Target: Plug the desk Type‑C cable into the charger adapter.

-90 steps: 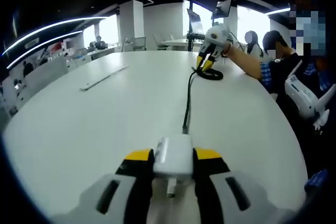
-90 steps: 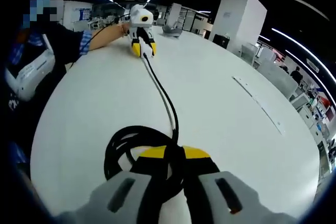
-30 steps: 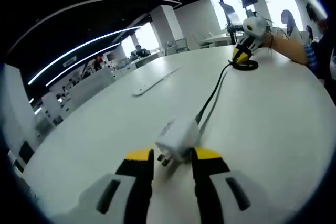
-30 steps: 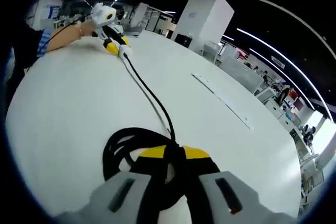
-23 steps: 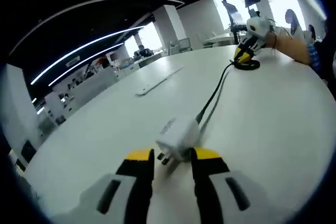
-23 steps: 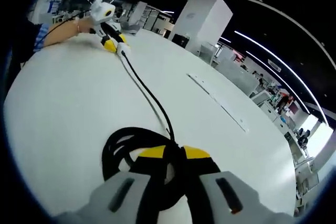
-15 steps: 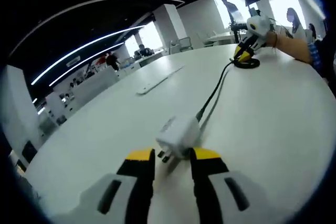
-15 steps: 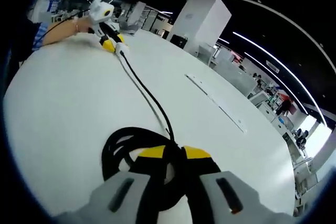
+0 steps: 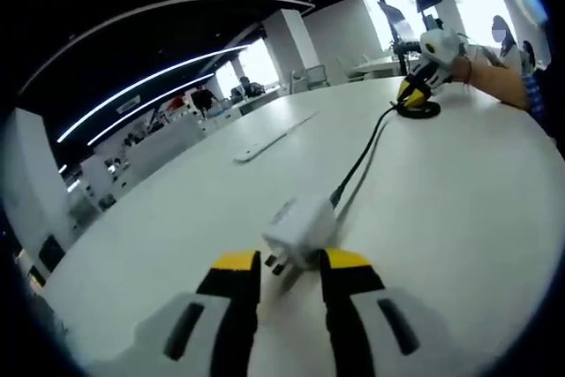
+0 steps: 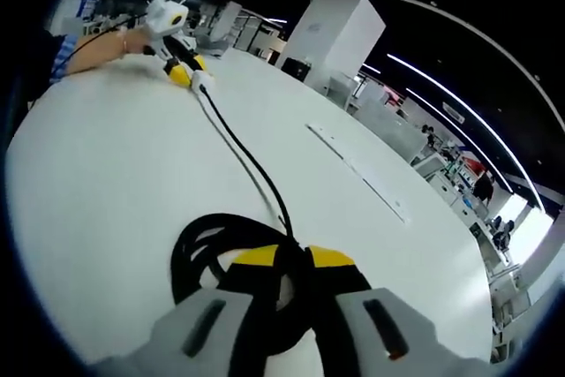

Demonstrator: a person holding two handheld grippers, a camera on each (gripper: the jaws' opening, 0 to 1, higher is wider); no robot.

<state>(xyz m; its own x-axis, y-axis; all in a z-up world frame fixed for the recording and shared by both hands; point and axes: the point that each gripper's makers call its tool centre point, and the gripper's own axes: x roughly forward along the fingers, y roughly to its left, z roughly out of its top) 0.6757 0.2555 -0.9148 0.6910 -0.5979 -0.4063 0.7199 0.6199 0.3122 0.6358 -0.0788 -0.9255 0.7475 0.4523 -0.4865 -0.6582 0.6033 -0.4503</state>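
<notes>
Both tools clamped, low.

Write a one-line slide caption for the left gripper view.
Left gripper grips the white adapter on the table, black cable plugged in, running to the right gripper.

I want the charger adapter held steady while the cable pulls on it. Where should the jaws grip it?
Grip the white charger adapter across its two flat side faces, coming from the pronged end, opposite the black cable. The left gripper already brackets it that way, leaving the plug unobstructed.
</notes>
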